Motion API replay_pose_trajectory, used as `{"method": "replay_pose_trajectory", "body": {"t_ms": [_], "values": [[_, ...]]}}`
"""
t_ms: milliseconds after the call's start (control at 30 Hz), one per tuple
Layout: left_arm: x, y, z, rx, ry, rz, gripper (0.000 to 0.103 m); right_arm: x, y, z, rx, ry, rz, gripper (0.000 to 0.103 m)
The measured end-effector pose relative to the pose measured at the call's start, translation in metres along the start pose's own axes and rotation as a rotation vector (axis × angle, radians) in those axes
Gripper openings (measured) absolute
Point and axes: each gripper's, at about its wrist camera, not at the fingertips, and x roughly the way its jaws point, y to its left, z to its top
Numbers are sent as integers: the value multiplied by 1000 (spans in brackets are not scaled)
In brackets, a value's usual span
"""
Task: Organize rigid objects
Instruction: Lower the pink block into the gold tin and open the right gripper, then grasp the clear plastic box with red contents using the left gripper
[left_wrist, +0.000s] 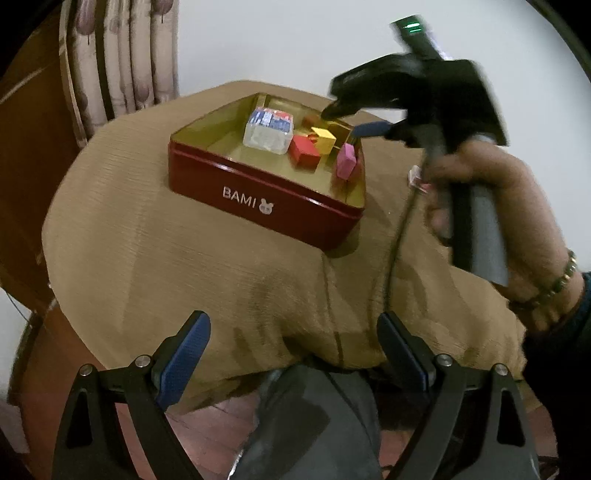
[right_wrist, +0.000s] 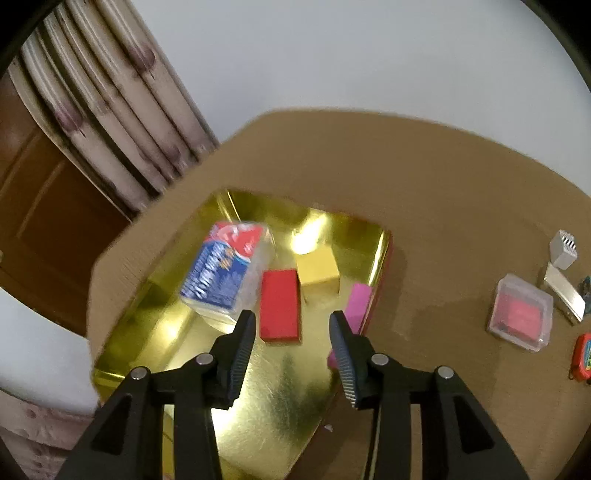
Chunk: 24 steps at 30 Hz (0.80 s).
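A red tin (left_wrist: 255, 195) with a gold inside (right_wrist: 280, 387) stands on the brown tablecloth. In it lie a clear box with a blue and red label (left_wrist: 269, 129) (right_wrist: 227, 273), a red block (left_wrist: 303, 151) (right_wrist: 279, 304), a yellow block (left_wrist: 324, 138) (right_wrist: 318, 271) and a pink block (left_wrist: 346, 161) (right_wrist: 359, 301) against the right wall. My right gripper (right_wrist: 292, 325) is open and empty, above the tin over the red block; it also shows in the left wrist view (left_wrist: 354, 120). My left gripper (left_wrist: 293, 345) is open and empty at the near table edge.
To the right of the tin lie a clear case with a red inside (right_wrist: 521, 312), a small white box (right_wrist: 563, 249), a silver flat piece (right_wrist: 563, 293) and a red item (right_wrist: 583, 354) at the frame edge. A curtain (right_wrist: 110, 110) and a wooden door (right_wrist: 40, 221) stand behind.
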Motion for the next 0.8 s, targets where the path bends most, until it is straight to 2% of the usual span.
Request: {"method": "replay_pose_trajectory", "body": {"t_ms": [133, 167, 267, 367, 433, 533, 600, 700, 800], "values": [[-1, -8, -1, 42, -12, 0, 89, -63, -45, -22, 25, -150, -3, 43], [-1, -12, -1, 54, -12, -5, 89, -80, -65, -32, 34, -177, -35, 43], [-3, -31, -4, 116, -4, -31, 89, -115, -124, -64, 32, -209, -206, 45], [-3, -54, -2, 165, 19, -82, 89, -132, -183, -97, 13, -168, -426, 45], [-1, -77, 7, 204, 28, -121, 89, -144, -216, -114, 23, -156, -509, 45], [10, -115, 30, 245, 46, -173, 95, -158, -259, -134, 40, -162, -631, 45], [24, -133, 51, 256, 53, -223, 97, -163, -275, -141, 73, -181, -622, 45], [55, -165, 85, 302, 37, -208, 98, -162, -292, -151, 115, -195, -621, 45], [86, -185, 113, 342, 27, -175, 98, -166, -303, -158, 143, -219, -582, 45]]}}
